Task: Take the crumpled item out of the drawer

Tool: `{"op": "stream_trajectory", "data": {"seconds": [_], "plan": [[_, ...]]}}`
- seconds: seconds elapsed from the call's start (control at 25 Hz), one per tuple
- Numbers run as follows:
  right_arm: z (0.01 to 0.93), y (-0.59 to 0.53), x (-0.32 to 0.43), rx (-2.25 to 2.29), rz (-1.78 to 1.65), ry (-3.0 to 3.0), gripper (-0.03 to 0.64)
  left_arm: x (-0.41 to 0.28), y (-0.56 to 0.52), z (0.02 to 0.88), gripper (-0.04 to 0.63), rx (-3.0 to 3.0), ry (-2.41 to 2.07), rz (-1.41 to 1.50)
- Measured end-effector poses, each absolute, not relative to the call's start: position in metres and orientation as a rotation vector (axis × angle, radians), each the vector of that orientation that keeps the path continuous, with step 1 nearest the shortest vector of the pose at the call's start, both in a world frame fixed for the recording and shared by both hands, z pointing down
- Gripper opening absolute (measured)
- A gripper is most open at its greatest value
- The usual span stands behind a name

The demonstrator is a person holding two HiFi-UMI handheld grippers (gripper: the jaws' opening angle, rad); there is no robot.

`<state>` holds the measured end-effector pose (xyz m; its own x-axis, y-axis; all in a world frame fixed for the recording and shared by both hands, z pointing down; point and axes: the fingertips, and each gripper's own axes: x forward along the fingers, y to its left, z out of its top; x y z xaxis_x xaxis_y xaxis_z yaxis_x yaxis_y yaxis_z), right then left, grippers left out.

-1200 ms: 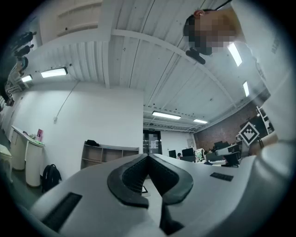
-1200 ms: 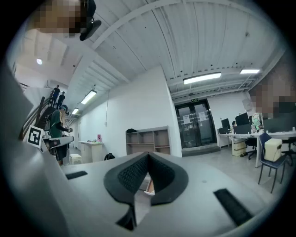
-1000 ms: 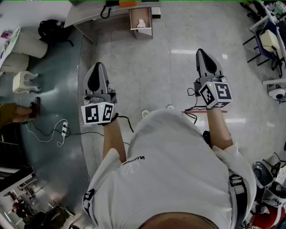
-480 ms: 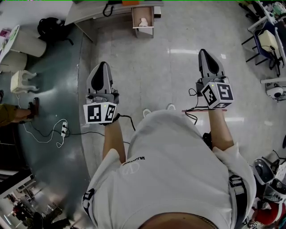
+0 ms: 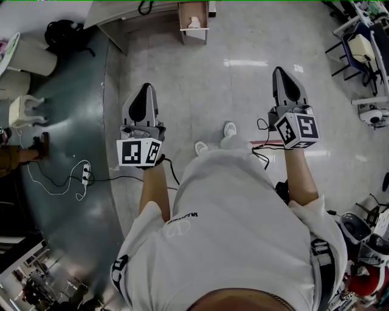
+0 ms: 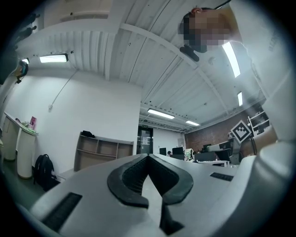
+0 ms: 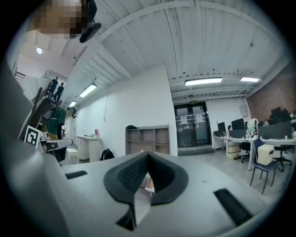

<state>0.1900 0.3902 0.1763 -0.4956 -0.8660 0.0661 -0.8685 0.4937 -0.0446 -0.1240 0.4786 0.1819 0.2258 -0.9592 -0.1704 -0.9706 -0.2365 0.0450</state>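
Observation:
An open wooden drawer (image 5: pixel 183 18) sticks out from under a desk at the top of the head view, far ahead on the floor. A white crumpled item (image 5: pixel 194 22) lies inside it. My left gripper (image 5: pixel 144 87) and my right gripper (image 5: pixel 281 70) are held out at waist height, both pointing toward the drawer and well short of it. In the left gripper view the jaws (image 6: pixel 149 156) are shut with nothing between them. The right gripper (image 7: pixel 148 154) is also shut and empty; a bit of the drawer shows below its pads.
A black backpack (image 5: pixel 65 35) and white bins stand at the far left. A white stool (image 5: pixel 27 110) and a cable with a power strip (image 5: pixel 86 174) lie on the darker floor at left. Office chairs (image 5: pixel 360 51) stand at right. My shoes (image 5: pixel 230 129) are below.
The drawer has slid toward the top edge of the head view and one shoe has stepped forward. Both grippers sit slightly higher in view and stay shut.

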Motion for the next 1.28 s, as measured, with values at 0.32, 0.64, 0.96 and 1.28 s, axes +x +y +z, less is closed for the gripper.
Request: {"op": "stream_trajectory", "data": {"seconds": [0.32,0.64,0.96,1.28], "plan": [[0.173,0.384,0.196,1.601,0.107,-2.683,0.002,-0.116,0.466,0.179,0.000,-2.427,1.864,0.252],[0.176,0.351,0.198,1.602,0.122,-2.700,0.002,-0.109,0.435,0.176,0.000,-2.432,1.851,0.224],[0.185,0.284,0.206,1.568,0.144,-2.705,0.002,-0.093,0.371,0.179,0.000,-2.445,1.862,0.207],[0.187,0.210,0.218,1.504,0.146,-2.737,0.002,-0.070,0.297,0.172,0.000,-2.423,1.866,0.206]]}}
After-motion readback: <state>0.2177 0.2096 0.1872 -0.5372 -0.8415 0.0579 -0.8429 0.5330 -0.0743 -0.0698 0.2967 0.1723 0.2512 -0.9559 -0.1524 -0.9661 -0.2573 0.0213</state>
